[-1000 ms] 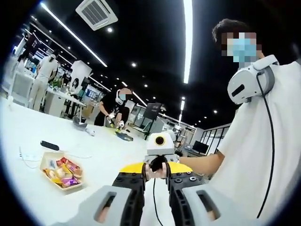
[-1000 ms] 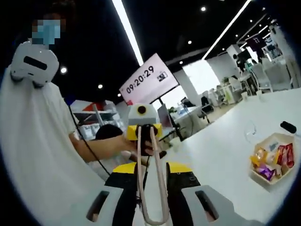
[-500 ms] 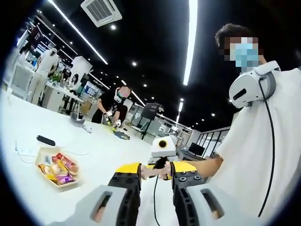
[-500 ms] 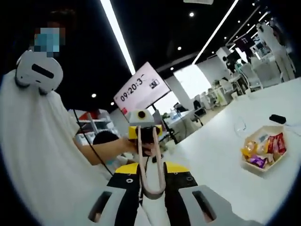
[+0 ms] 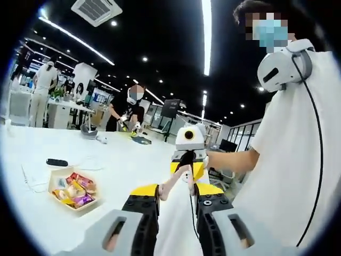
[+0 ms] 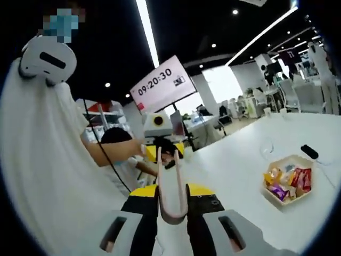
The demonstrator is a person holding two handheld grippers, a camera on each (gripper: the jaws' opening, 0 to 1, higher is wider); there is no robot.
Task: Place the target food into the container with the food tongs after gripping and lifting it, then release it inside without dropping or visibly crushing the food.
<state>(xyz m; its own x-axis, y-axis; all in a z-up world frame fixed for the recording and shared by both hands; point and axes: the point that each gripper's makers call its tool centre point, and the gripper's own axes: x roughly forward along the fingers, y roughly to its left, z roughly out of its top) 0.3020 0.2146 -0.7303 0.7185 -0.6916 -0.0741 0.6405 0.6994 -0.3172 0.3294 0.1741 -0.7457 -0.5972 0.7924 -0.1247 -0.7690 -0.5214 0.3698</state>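
- Left gripper view: a tray of wrapped snacks [image 5: 73, 190] sat on the white table [image 5: 122, 165], well to the left of the jaws, with a black remote [image 5: 56, 162] just beyond it.
- The left gripper [image 5: 169, 213] had its jaws spread, with nothing between them.
- The right gripper [image 5: 187, 154] faced it, with pink food tongs [image 5: 175, 181] reaching toward the left jaws.
- Right gripper view: the right gripper [image 6: 172, 210] pinched the looped end of the food tongs [image 6: 171, 186]; both arms pointed away, tips close together and empty.
- The snack tray [image 6: 287, 182] lay on the table [image 6: 240, 170] at far right, well apart from the tongs.
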